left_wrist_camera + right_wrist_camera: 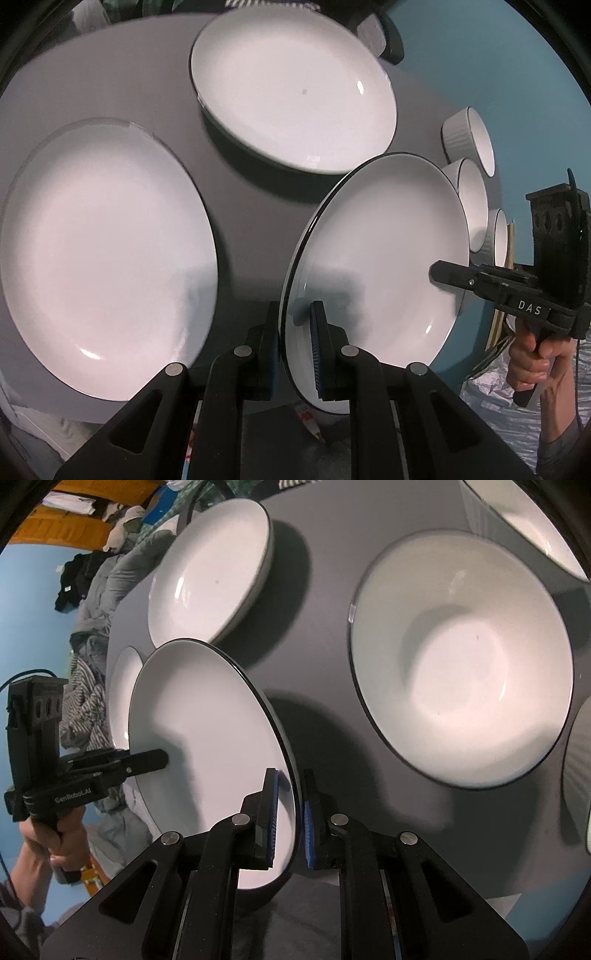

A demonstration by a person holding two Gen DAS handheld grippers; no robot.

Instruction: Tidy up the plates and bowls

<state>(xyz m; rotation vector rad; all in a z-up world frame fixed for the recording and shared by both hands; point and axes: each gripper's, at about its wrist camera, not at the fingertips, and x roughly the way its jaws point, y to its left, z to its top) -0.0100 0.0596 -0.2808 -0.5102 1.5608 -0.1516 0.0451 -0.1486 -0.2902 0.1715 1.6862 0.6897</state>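
Note:
A white plate with a dark rim (380, 251) is held tilted above the grey round table (122, 85). My left gripper (293, 343) is shut on its near rim. My right gripper (290, 816) is shut on the opposite rim of the same plate (207, 723). Each gripper shows in the other's view, at the plate's far edge: the right one (443, 275), the left one (162, 758). Two more white plates lie on the table, one to the left (103, 254) and one at the back (291, 88). White ribbed bowls (469, 140) stand at the table's right edge.
In the right wrist view a deep white bowl (461, 657) sits on the table ahead, with other bowls at the top right (535, 520) and right edge (580, 771). A pile of clothes (96, 602) lies beyond the table. The floor is blue (498, 66).

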